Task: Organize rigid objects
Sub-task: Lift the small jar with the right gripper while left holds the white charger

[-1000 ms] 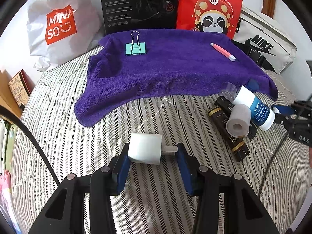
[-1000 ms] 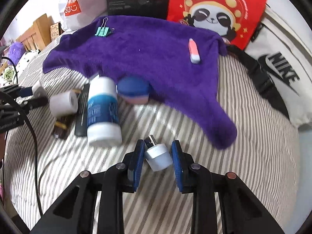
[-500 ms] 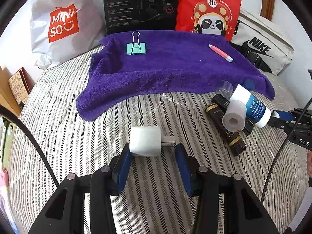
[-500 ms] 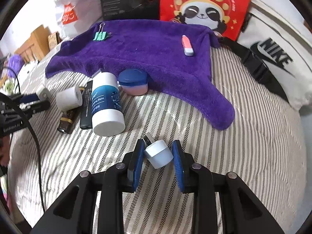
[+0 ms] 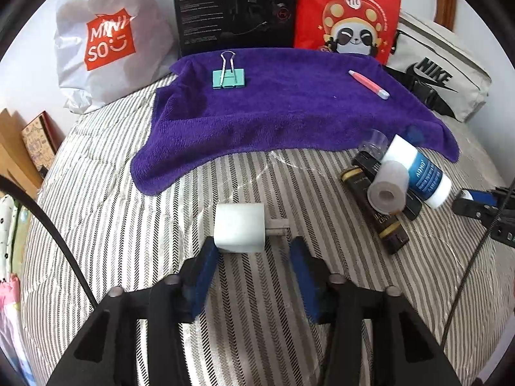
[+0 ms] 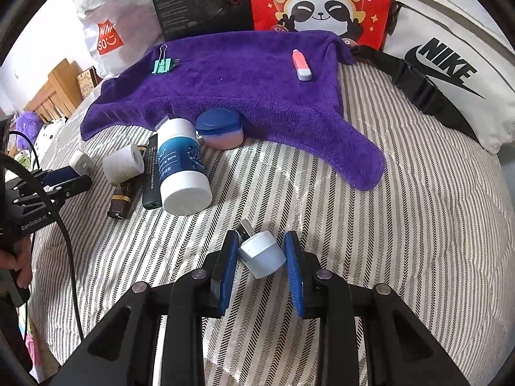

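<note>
Surface: striped bedspread [image 5: 128,225], purple towel [image 5: 289,112] spread at 12 o'clock.
On towel: green binder clip [image 5: 228,77] at 11 o'clock, pink pen [image 5: 368,84] at 1 o'clock.
My left gripper [image 5: 254,257]: jaws opening; white charger [image 5: 239,231] lies between them against the left pad, clear of the right.
My right gripper [image 6: 261,254]: clamped on a small white plug [image 6: 262,254].
Pile: bottles and tape roll [image 6: 124,162] at 10 o'clock in the right view.

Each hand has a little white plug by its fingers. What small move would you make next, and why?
Probably carry the round USB plug, pinched in the right gripper, onto the purple towel beside the binder clip and pink tube. The left gripper is opening around its white charger.
</note>
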A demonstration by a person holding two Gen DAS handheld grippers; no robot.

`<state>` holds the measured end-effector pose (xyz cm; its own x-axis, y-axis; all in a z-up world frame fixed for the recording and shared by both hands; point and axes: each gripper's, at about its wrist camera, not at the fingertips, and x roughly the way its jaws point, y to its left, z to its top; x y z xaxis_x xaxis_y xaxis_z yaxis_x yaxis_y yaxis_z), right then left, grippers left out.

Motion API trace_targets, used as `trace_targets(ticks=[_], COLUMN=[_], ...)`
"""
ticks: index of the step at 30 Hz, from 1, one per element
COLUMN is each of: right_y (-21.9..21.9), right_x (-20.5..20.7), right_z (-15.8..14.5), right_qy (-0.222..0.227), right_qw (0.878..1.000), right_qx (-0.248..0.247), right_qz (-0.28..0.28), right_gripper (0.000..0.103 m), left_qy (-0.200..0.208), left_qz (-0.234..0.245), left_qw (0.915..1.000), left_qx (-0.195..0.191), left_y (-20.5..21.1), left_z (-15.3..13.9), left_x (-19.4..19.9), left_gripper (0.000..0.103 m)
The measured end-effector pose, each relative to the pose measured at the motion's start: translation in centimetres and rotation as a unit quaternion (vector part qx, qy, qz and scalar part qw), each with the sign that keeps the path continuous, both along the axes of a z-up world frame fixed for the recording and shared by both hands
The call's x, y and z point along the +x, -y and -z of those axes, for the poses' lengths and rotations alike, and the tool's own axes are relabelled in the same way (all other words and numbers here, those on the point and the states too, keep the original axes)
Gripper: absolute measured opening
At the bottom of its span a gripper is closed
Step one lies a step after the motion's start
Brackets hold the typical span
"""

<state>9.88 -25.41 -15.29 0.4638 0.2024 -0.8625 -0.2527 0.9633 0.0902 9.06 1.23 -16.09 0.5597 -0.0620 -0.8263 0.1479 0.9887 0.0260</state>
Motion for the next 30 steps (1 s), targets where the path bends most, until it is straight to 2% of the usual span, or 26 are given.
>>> trace_targets(ticks=[1, 4, 6, 8, 10, 12, 18, 22, 30], right_y=[0.1, 0.1, 0.1, -0.1, -0.2, -0.2, 0.3, 1.1, 1.6], right_x=[0.0, 0.0, 0.0, -0.1, -0.2, -0.2, -0.1, -0.1, 0.3], right_z=[0.0, 0.0, 0.1, 0.1, 0.1, 0.1, -0.3, -0.6, -1.9], right_qy=[0.000, 0.001, 0.002, 0.004, 0.006, 0.007, -0.005, -0.010, -0.005], right_qw=[1.000, 1.000, 1.000, 1.000, 1.000, 1.000, 1.000, 1.000, 0.999], right_qx=[0.003, 0.005, 0.003, 0.000, -0.004, -0.006, 0.012, 0.025, 0.035], right_qz=[0.001, 0.002, 0.002, 0.002, 0.002, 0.002, 0.005, 0.010, 0.012], right_gripper=[0.029, 0.029, 0.030, 0.030, 0.030, 0.030, 0.029, 0.029, 0.029], left_qy=[0.001, 0.009, 0.013, 0.010, 0.014, 0.015, 0.004, 0.002, 0.006], left_qz=[-0.010, -0.026, -0.024, -0.022, -0.020, -0.013, -0.005, -0.003, 0.009], left_qw=[0.9999, 0.9994, 0.9996, 0.9996, 0.9996, 0.9997, 0.9997, 0.9987, 0.9983], left_qx=[0.000, -0.019, -0.013, -0.016, -0.016, -0.016, -0.024, -0.051, -0.058], left_y=[-0.1, -0.7, -0.5, -0.5, -0.6, -0.4, -0.7, -1.3, -1.8], left_z=[0.1, 0.2, 0.3, 0.2, 0.1, 0.0, -0.2, -0.8, -2.1], left_x=[0.2, 0.6, 0.7, 0.8, 0.8, 1.0, 1.2, 0.9, 0.6], left_gripper=[0.065, 0.066, 0.065, 0.063, 0.048, 0.043, 0.042, 0.042, 0.042])
